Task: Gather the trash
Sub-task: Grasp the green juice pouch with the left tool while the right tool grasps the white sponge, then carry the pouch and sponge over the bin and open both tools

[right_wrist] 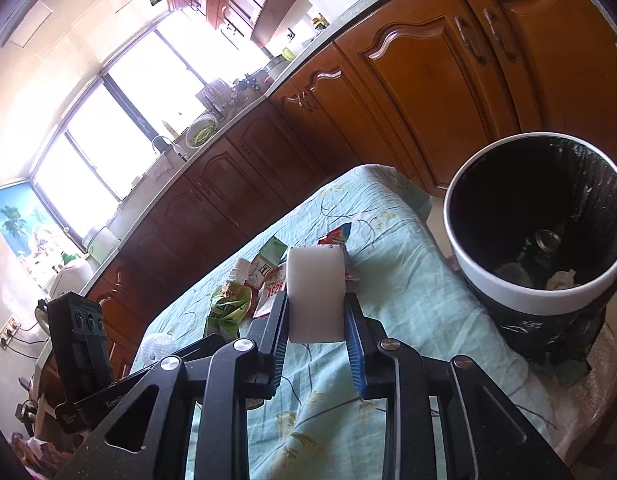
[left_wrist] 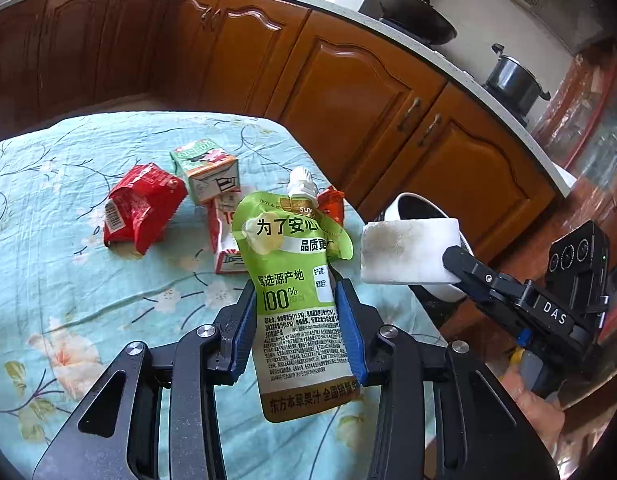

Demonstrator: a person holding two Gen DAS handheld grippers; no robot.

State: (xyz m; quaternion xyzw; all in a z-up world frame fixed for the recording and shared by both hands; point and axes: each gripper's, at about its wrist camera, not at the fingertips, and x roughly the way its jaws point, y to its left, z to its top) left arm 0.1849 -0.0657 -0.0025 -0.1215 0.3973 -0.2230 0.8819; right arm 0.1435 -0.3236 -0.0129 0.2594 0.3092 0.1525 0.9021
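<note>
My left gripper is shut on a green juice pouch with a white cap and holds it up above the table. My right gripper is shut on a white foam block; the block also shows in the left wrist view, out past the table's right edge. A bin with a white rim and black liner stands to the right of the table, with some trash inside. On the table lie a red wrapper, a green and white carton, a red and white carton and an orange packet.
The table has a light blue floral cloth. Brown kitchen cabinets run behind it, with a wok and a pot on the counter. A white plastic item lies at the table's left edge in the right wrist view.
</note>
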